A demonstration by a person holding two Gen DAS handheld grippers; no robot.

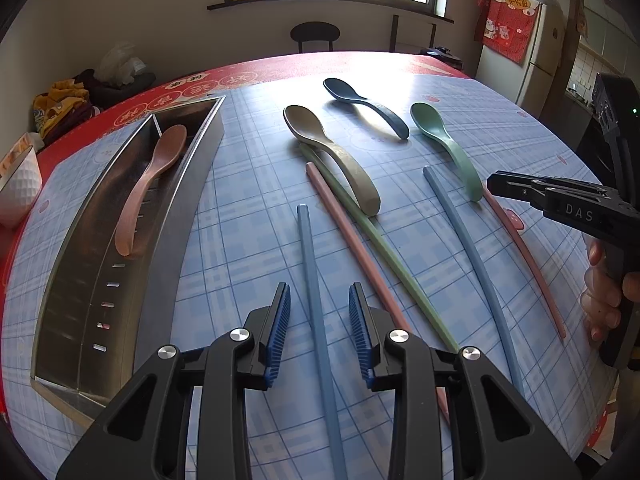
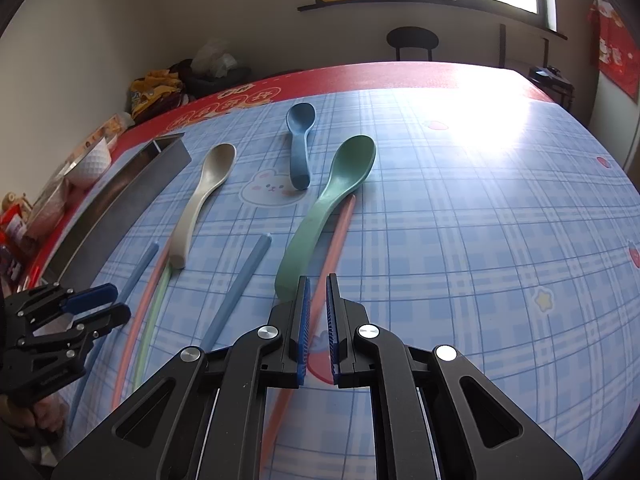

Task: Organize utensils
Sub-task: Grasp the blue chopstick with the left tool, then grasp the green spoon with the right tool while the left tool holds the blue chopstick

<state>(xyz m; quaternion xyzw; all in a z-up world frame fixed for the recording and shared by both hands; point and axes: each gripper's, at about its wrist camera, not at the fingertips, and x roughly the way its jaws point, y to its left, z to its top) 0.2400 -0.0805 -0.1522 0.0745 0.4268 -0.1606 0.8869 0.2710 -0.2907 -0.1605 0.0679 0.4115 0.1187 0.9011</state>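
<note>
A steel utensil tray [image 1: 188, 216] lies at the left with a brown spoon [image 1: 150, 184] in it. On the checked cloth lie a beige spoon [image 1: 332, 156], a dark blue spoon [image 1: 368, 106], a green spoon [image 1: 448, 148] and several coloured chopsticks. My left gripper [image 1: 319, 298] is open, its fingers either side of a blue chopstick [image 1: 316, 304]. My right gripper [image 2: 318, 292] is nearly shut with a narrow gap over a pink chopstick [image 2: 336, 240], beside the green spoon's [image 2: 320, 216] handle end; whether it grips the chopstick I cannot tell.
A white patterned cup [image 1: 18, 184] stands left of the tray, with packets beyond it. A chair [image 1: 315, 34] and a fridge [image 1: 532, 64] stand past the table's far edge. The right part of the cloth [image 2: 500, 220] holds no utensils.
</note>
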